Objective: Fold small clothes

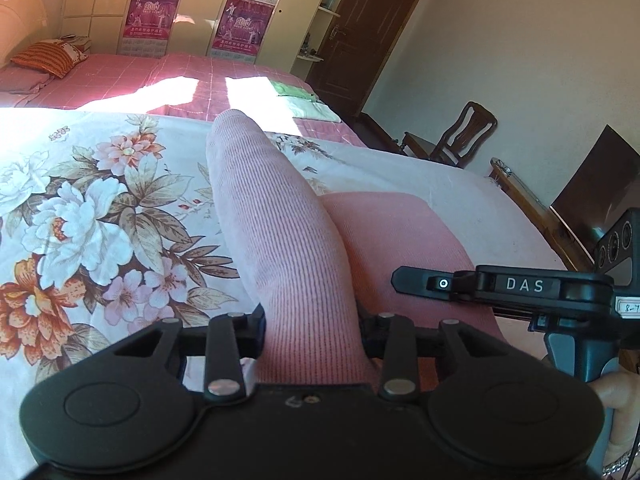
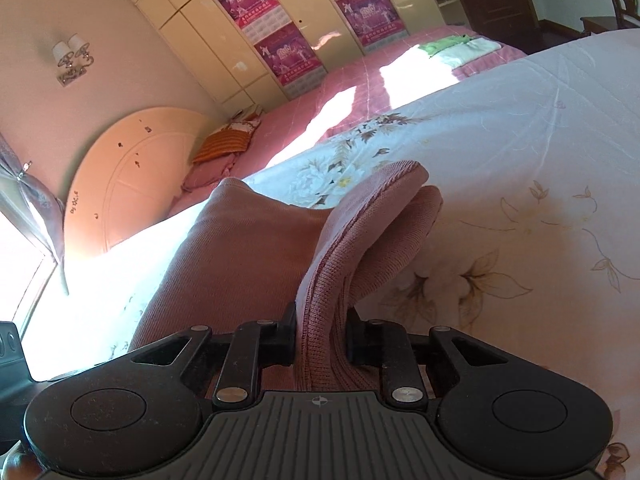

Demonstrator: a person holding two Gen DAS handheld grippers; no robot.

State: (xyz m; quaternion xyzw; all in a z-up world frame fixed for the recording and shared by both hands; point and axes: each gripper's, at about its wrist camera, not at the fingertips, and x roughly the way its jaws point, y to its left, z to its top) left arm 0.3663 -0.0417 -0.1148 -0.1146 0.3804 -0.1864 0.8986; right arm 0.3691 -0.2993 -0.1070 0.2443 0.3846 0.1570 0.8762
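A pink ribbed knit garment [image 1: 276, 216] lies on the floral bedsheet [image 1: 88, 208]. My left gripper [image 1: 312, 336] is shut on one part of it, and a long ribbed fold runs forward from between the fingers. My right gripper [image 2: 322, 338] is shut on another edge of the same garment [image 2: 240, 248], which arches up and curls over to the right in the right wrist view. The right gripper also shows in the left wrist view [image 1: 516, 286], close at the right over the garment. The fingertips of both are hidden by cloth.
A pink bed [image 1: 168, 72] lies beyond with an orange striped pillow [image 1: 48, 58] and folded green and white clothes [image 1: 304, 100]. A wardrobe with posters [image 1: 240, 20] stands behind. A wooden chair [image 1: 452, 140], a dark door [image 1: 360, 40] and a dark screen [image 1: 592, 184] are at the right.
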